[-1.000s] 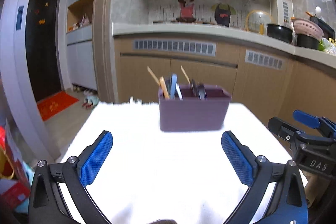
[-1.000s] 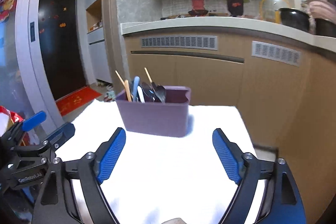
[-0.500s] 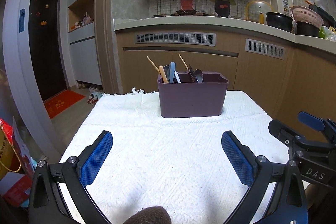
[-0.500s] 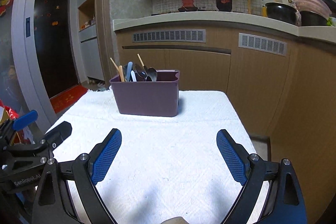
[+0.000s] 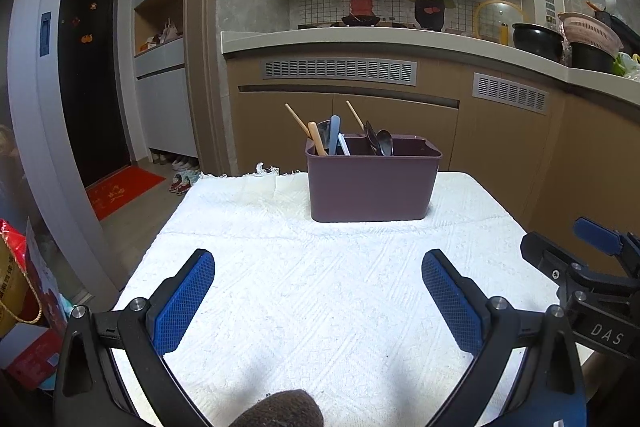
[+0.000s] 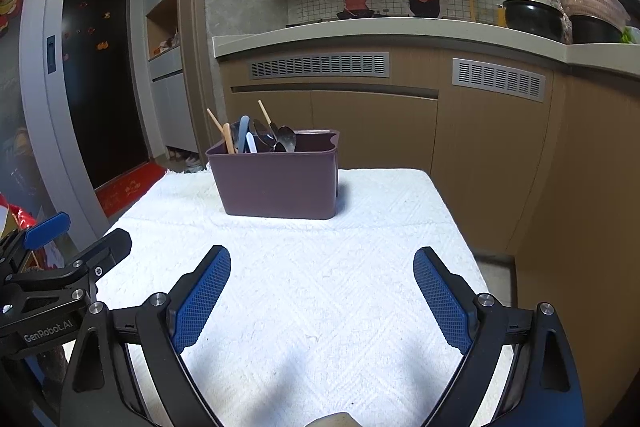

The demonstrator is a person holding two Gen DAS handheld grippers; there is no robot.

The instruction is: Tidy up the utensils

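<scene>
Utensils (image 5: 348,137) stand bunched in the left end of a purple plastic caddy (image 5: 372,183), which sits upright at the centre of the left wrist frame, on the far part of a bench covered by a white textured cloth (image 5: 320,291). Among them are two thin wooden chopsticks leaning left, a wooden handle, a pale blue handle, a white one and a couple of dark metal spoons (image 5: 385,141) with bowls up; the right end of the caddy looks empty from this angle. The left hand-held gripper (image 5: 318,301) fills the lower part of its frame, blue-padded fingers spread wide apart over bare cloth, gripping nothing, well short of the caddy. In the right wrist view the caddy (image 6: 276,179) lies left of centre, and the right hand-held gripper (image 6: 322,297) is likewise spread wide and empty above the cloth (image 6: 320,267). Each hand-held gripper shows at the other's frame edge, side by side. Behind, along the upper frame, runs a kitchen counter (image 5: 400,41) with black pots and a pink colander at the upper right.
</scene>
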